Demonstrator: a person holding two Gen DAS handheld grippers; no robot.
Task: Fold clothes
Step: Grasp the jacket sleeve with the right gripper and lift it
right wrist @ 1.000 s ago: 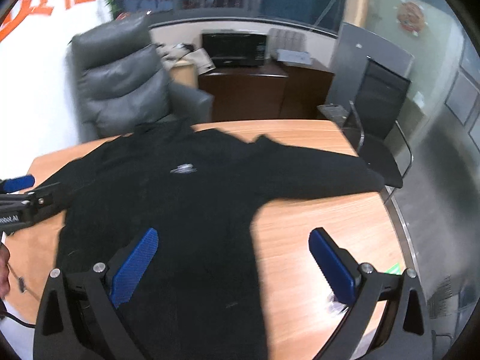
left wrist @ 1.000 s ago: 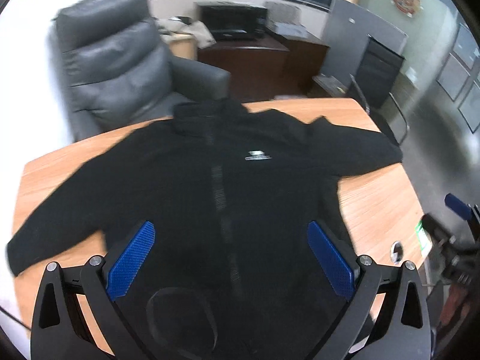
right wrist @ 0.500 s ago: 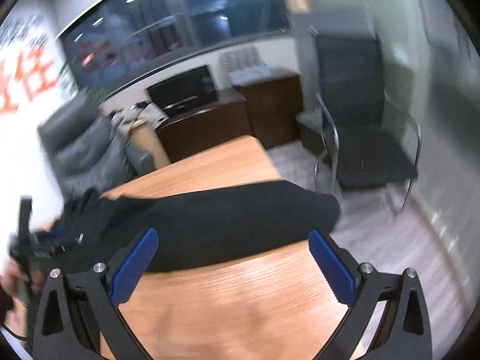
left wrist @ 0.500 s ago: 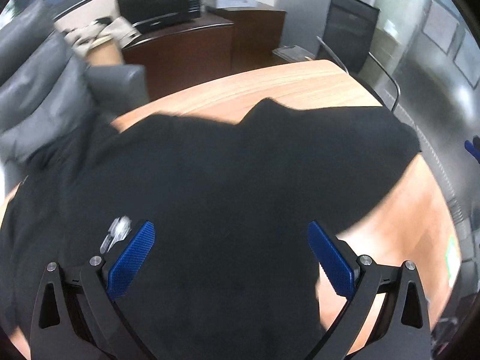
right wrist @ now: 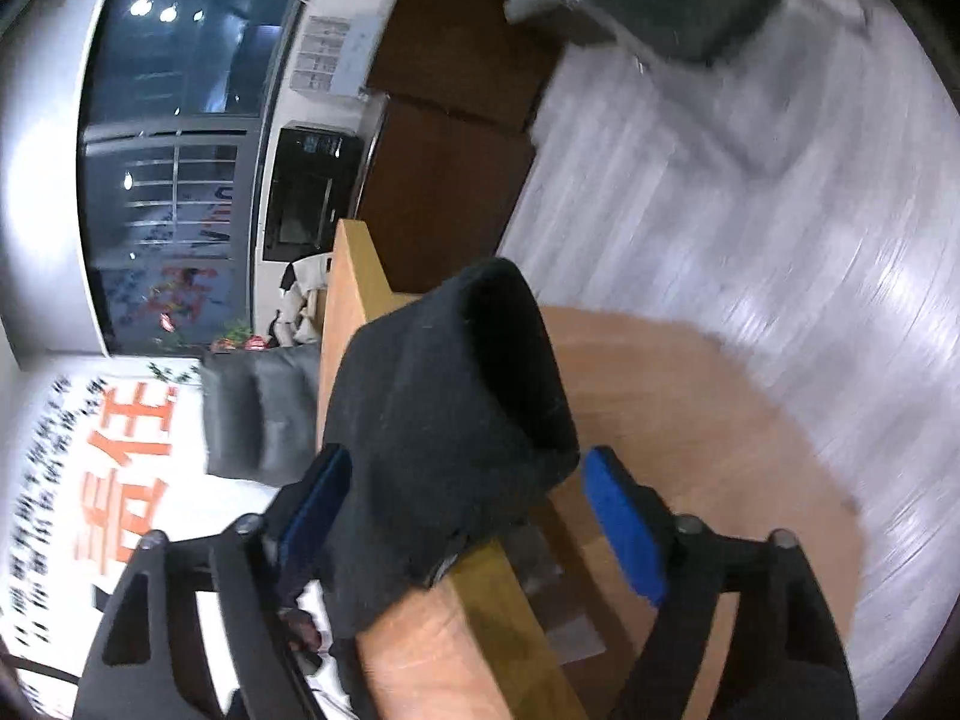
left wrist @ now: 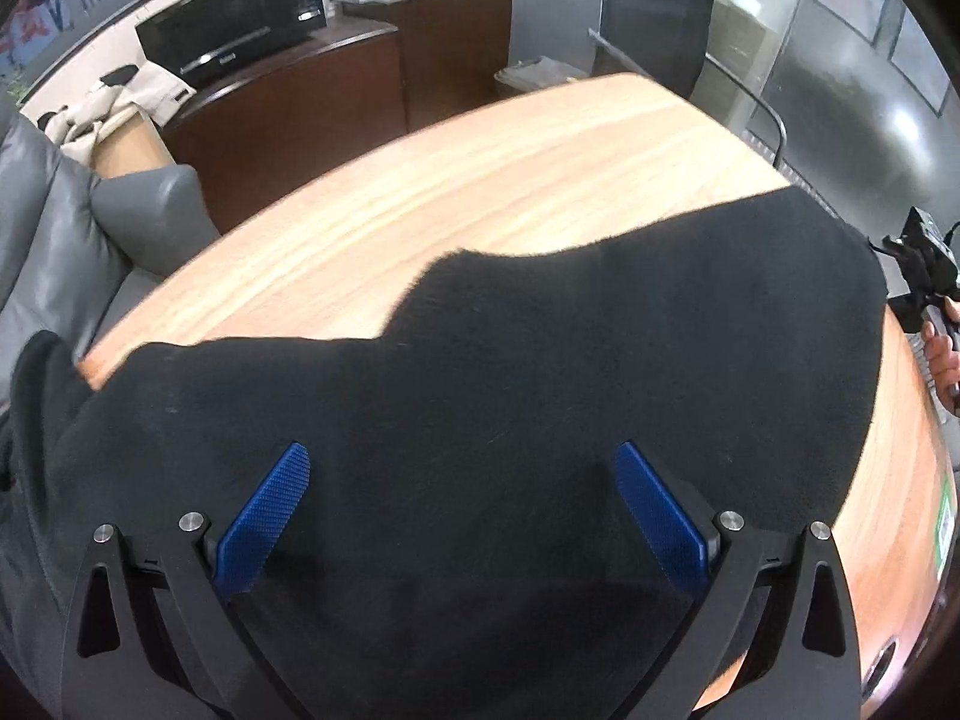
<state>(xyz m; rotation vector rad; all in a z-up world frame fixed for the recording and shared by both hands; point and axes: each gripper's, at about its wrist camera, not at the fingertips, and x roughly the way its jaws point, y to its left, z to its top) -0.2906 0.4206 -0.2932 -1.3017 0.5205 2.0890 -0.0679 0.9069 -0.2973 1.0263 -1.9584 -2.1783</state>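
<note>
We count one black garment (left wrist: 540, 372) on one wooden surface (left wrist: 480, 156). Two grippers: left gripper (left wrist: 462, 510), right gripper (right wrist: 462, 504), two blue pads each. At 10 o'clock in the left view, one grey armchair (left wrist: 54, 228); at 11, one black microwave (left wrist: 234, 24); at 1, one dark office chair (left wrist: 654, 6).

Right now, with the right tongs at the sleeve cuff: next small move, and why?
Probably close the right tongs on the sleeve cuff. The cuff hangs at the wooden table edge and sits between the open blue pads, not yet pinched. The left tongs hover open over the black jacket body, so the sleeve seems the fold to start.
</note>
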